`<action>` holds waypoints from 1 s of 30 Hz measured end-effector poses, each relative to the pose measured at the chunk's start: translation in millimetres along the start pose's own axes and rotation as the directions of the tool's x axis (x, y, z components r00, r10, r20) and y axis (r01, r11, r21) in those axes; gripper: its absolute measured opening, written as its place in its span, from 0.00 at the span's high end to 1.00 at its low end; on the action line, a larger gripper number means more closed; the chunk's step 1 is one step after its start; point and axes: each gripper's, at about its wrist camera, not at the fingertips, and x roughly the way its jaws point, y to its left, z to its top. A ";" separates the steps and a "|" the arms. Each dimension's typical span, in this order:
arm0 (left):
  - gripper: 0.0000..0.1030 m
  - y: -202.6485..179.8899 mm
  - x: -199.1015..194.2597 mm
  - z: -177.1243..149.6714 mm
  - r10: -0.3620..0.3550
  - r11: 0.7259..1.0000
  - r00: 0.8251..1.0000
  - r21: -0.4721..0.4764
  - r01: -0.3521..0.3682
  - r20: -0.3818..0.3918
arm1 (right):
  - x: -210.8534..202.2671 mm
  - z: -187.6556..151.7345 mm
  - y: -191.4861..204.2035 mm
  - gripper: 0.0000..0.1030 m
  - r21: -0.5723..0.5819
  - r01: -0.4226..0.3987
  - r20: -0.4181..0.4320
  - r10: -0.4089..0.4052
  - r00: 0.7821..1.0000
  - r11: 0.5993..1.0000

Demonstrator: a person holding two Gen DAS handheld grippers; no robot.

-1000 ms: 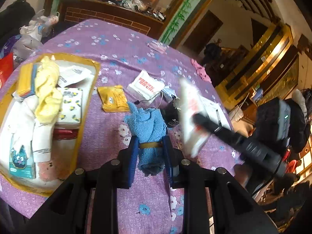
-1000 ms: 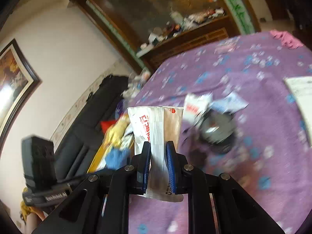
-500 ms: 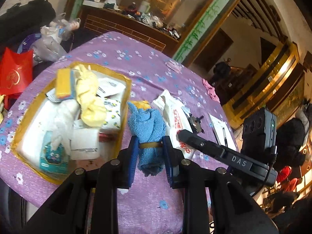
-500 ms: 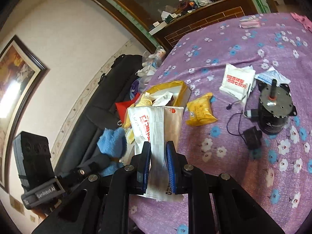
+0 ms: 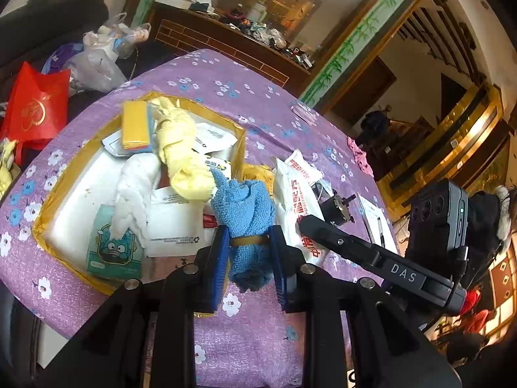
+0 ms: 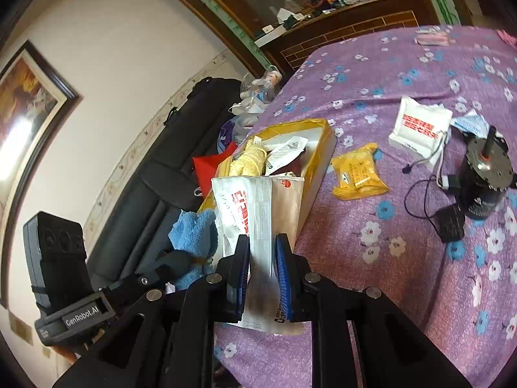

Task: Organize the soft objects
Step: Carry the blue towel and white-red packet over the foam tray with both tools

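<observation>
My left gripper (image 5: 248, 245) is shut on a rolled blue towel (image 5: 247, 208) bound with a yellow band, held just off the near right corner of the yellow-rimmed box (image 5: 240, 135). That box holds a yellow towel (image 5: 181, 148), a white towel (image 5: 135, 187) and several tissue packs. My right gripper (image 6: 262, 258) is shut on a white wet-wipe pack with red print (image 6: 258, 207), held upright beside the box (image 6: 324, 148). The pack (image 5: 295, 200) and the right gripper's arm show at the right of the left wrist view. The blue towel (image 6: 194, 229) shows at lower left in the right wrist view.
On the purple flowered tablecloth (image 6: 404, 74) lie a yellow packet (image 6: 357, 173), a white tissue pack with red print (image 6: 418, 129), and a black motor (image 6: 484, 177) with its cable and plug. A red bag (image 5: 35, 110) and plastic bags stand off the table's left edge.
Both grippers have swung left toward the box with their loads. The box now sits closer and more central in both views; the wipe pack has come alongside the blue towel.
</observation>
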 end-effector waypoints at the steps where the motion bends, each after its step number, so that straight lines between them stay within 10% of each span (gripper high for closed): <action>1: 0.78 1.8 0.3 -0.9 -0.003 1.000 1.000 -0.006 0.003 -0.004 | 1.6 0.0 1.5 0.85 0.002 0.005 0.001 -0.005 1.000 1.000; 30: 0.78 41.7 -26.9 11.2 0.075 0.994 0.995 -0.086 -0.069 0.068 | 24.0 6.6 23.0 0.85 -0.026 -0.014 -0.007 0.014 1.000 1.000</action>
